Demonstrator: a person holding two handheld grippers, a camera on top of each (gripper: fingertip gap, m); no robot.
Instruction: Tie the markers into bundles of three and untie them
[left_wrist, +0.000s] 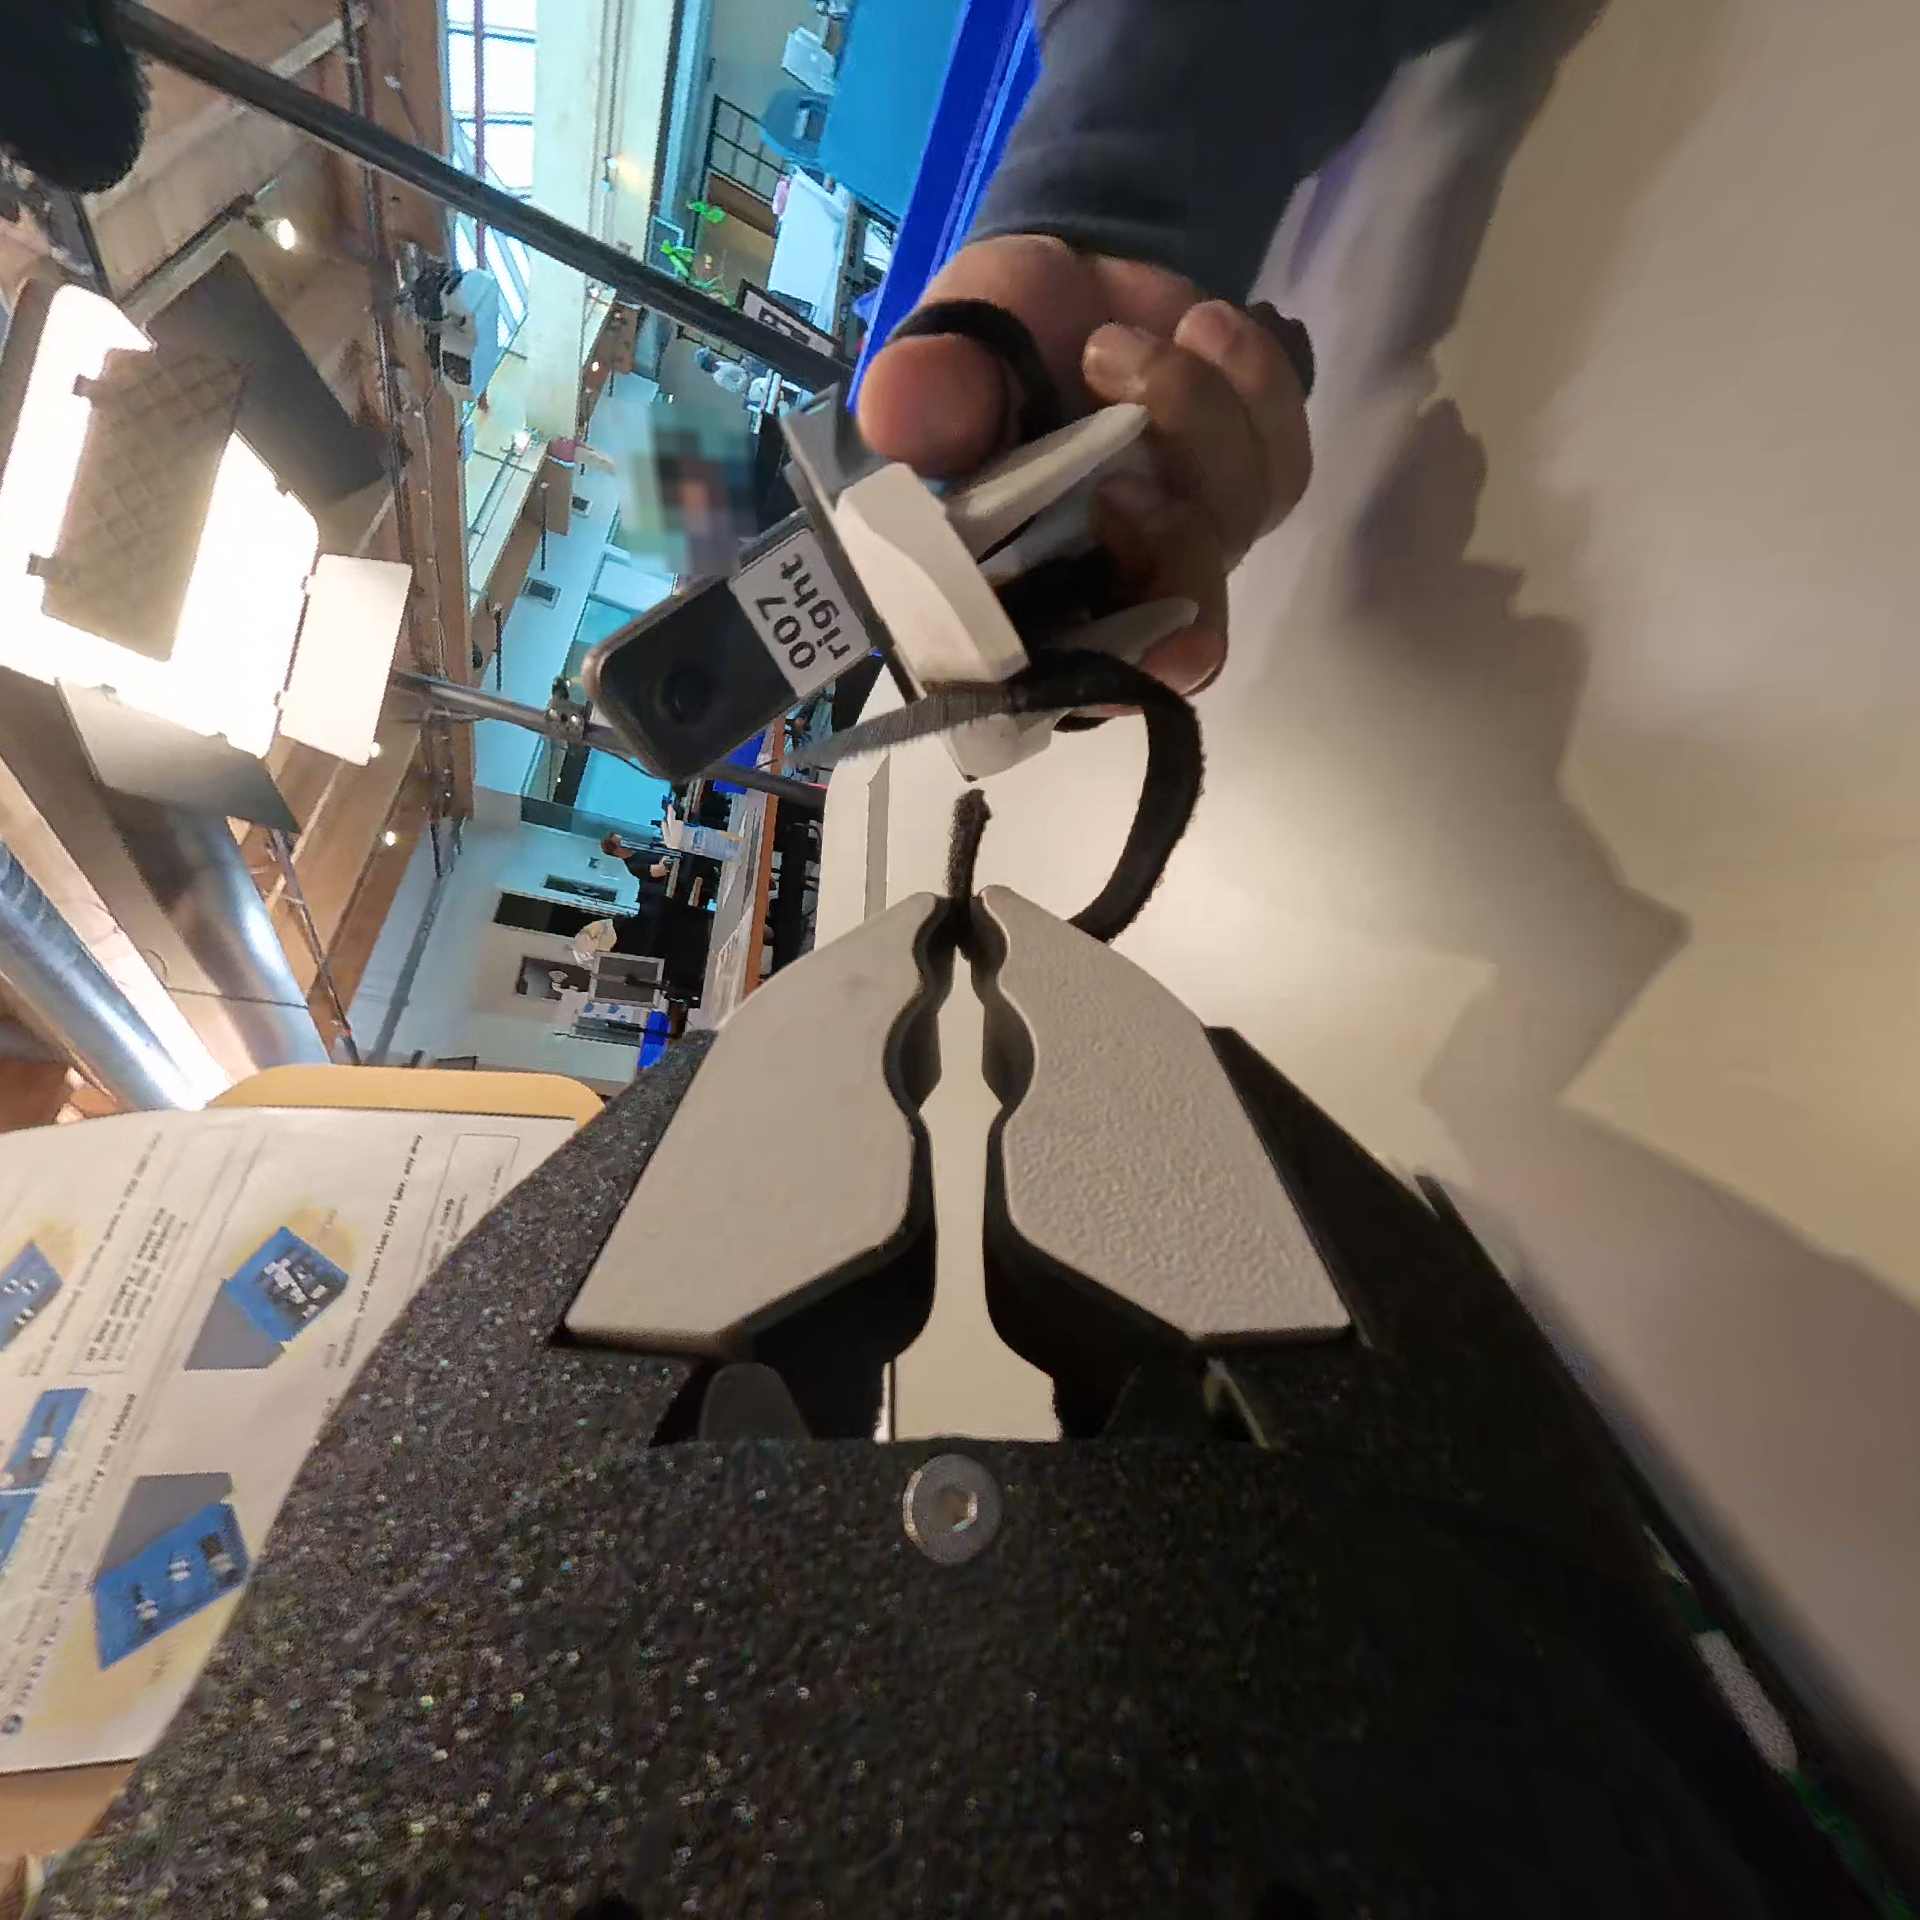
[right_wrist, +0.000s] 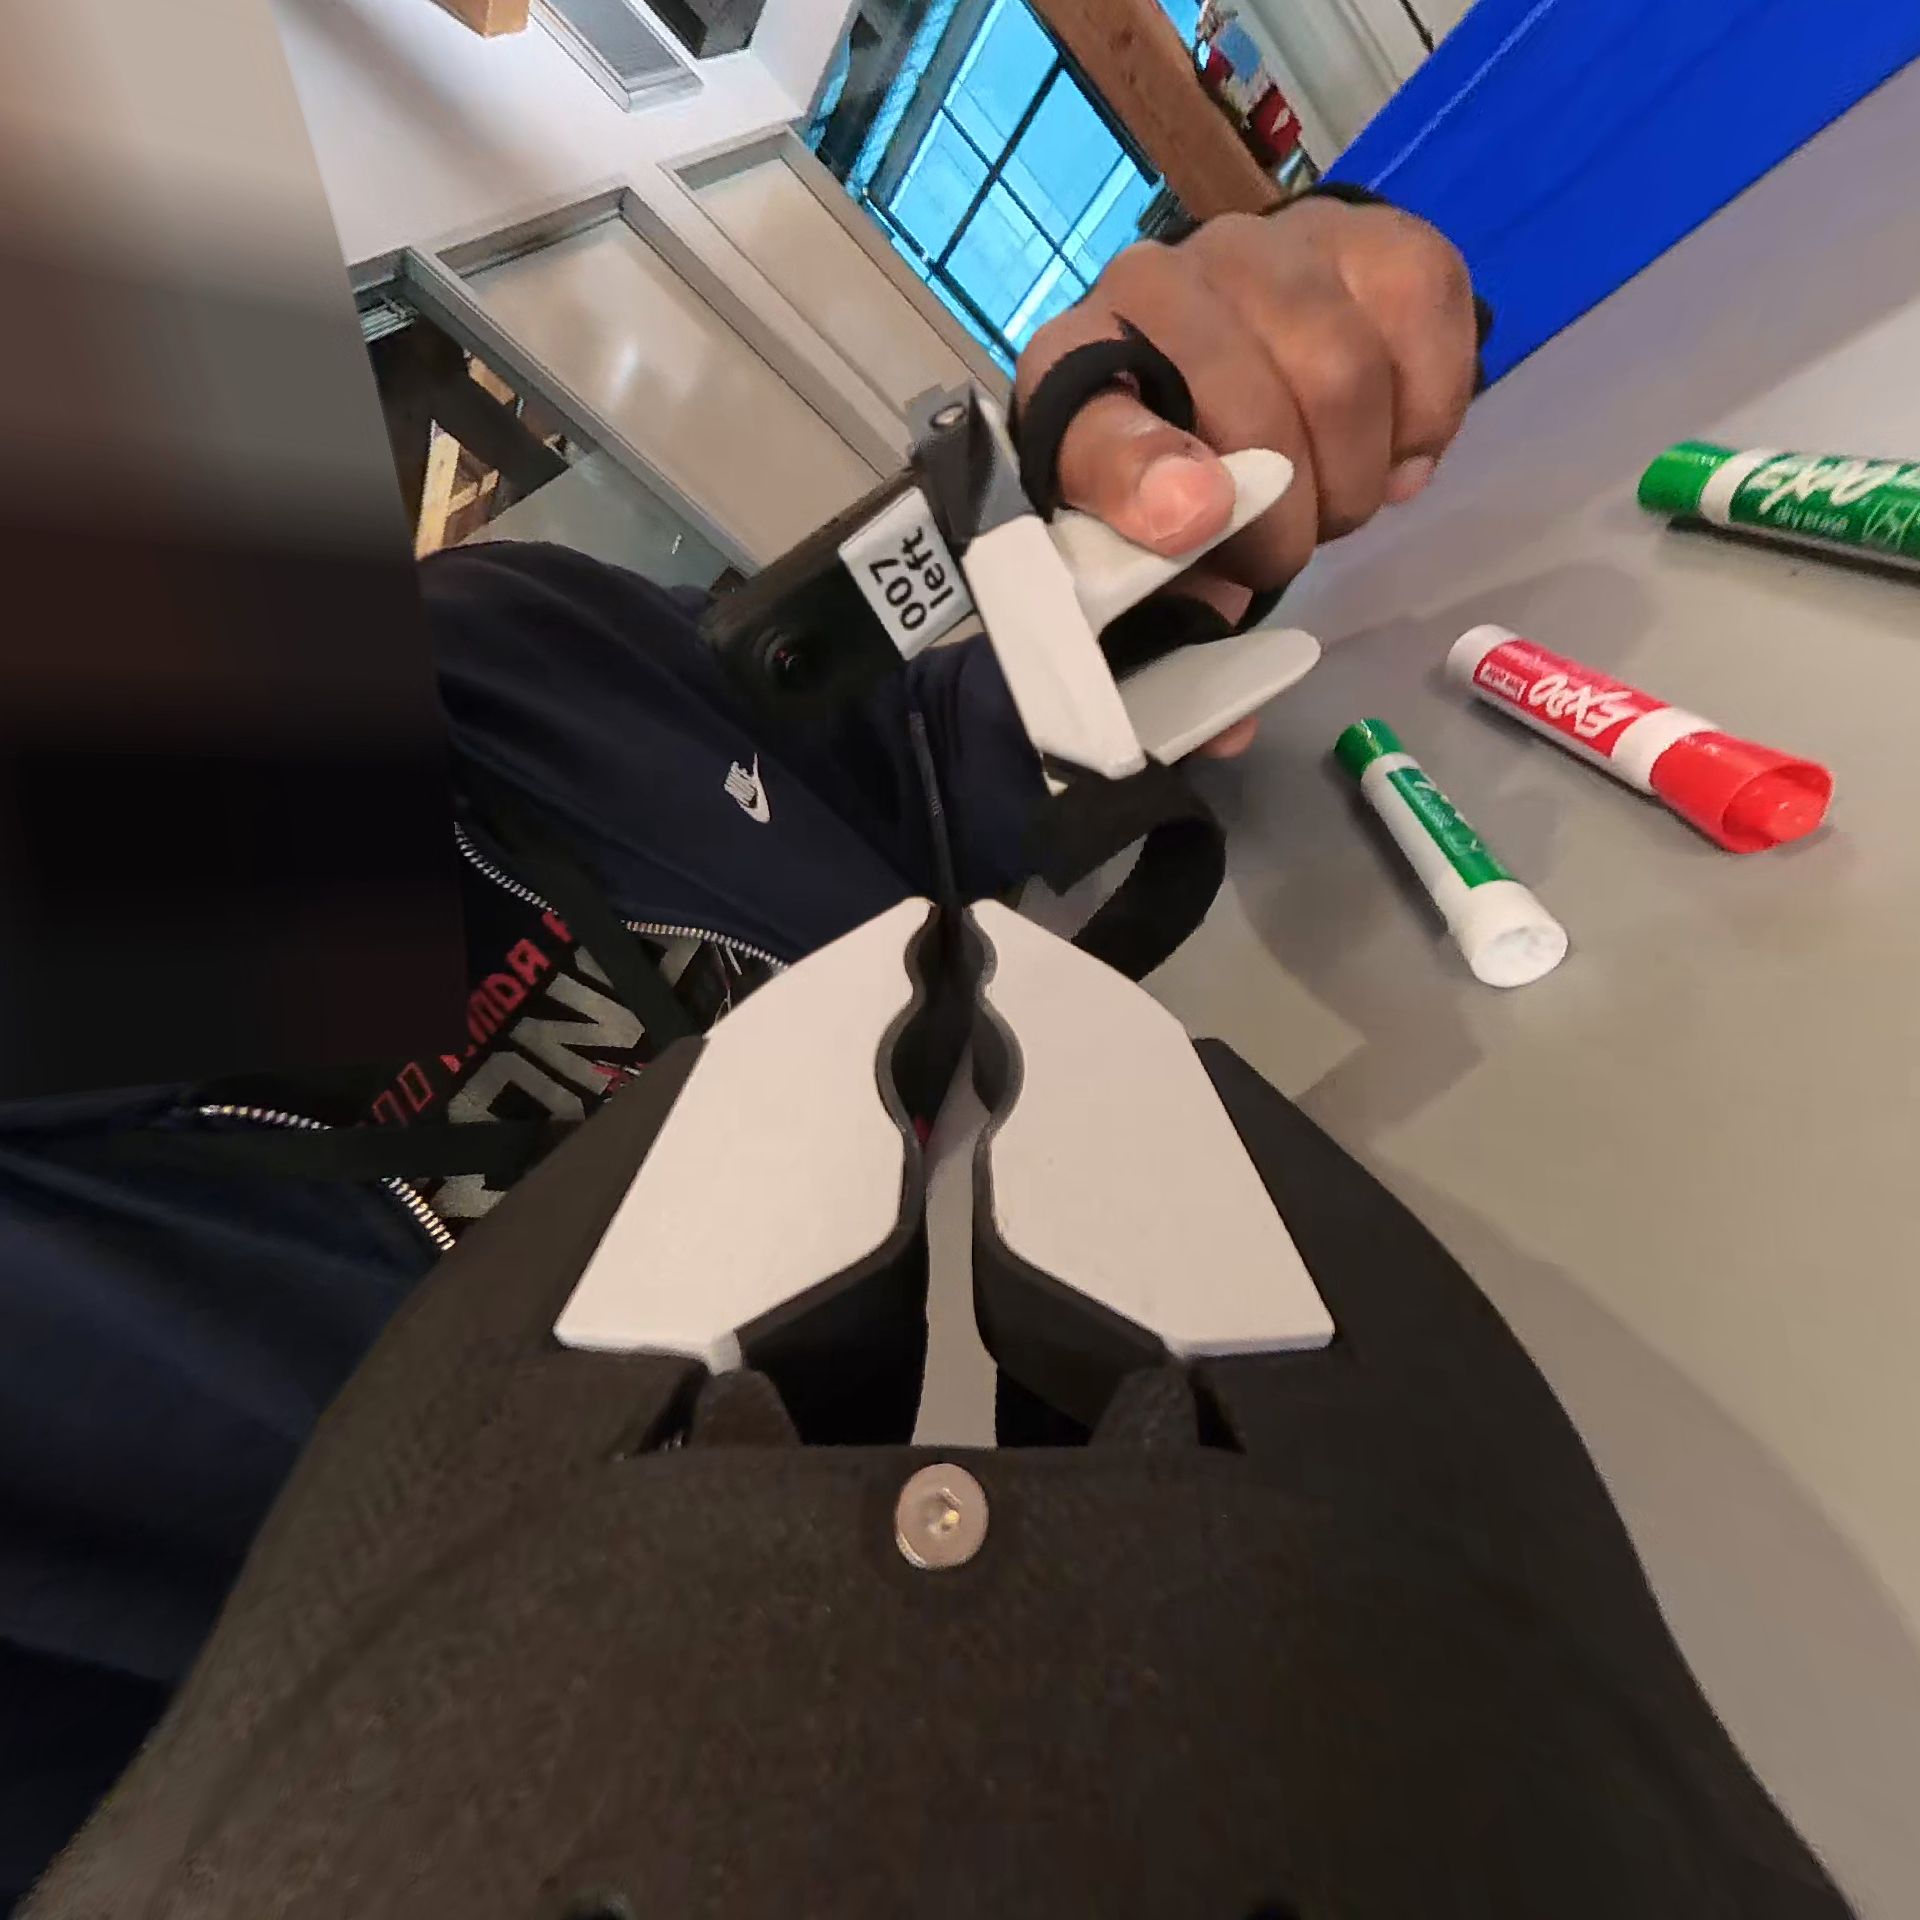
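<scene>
My left gripper (left_wrist: 961, 920) is shut on one end of a black strap (left_wrist: 1164, 790), whose short tip sticks out past the fingertips. The strap curves up in a loop to my right gripper (left_wrist: 997, 727), held in a hand above the pale table. In the right wrist view my right gripper (right_wrist: 951, 925) is shut on the strap's other end, and the strap's loop (right_wrist: 1184, 894) hangs below the left gripper (right_wrist: 1081, 821). Three markers lie loose on the grey table (right_wrist: 1558, 1247): a small green one (right_wrist: 1449, 852), a red one (right_wrist: 1642, 738) and a green one (right_wrist: 1787, 499) at the right edge.
A blue bin (right_wrist: 1621, 156) stands at the table's far side and also shows in the left wrist view (left_wrist: 956, 156). A printed sheet (left_wrist: 208, 1351) lies at the left. A person's dark jacket (right_wrist: 675, 779) is close behind the grippers.
</scene>
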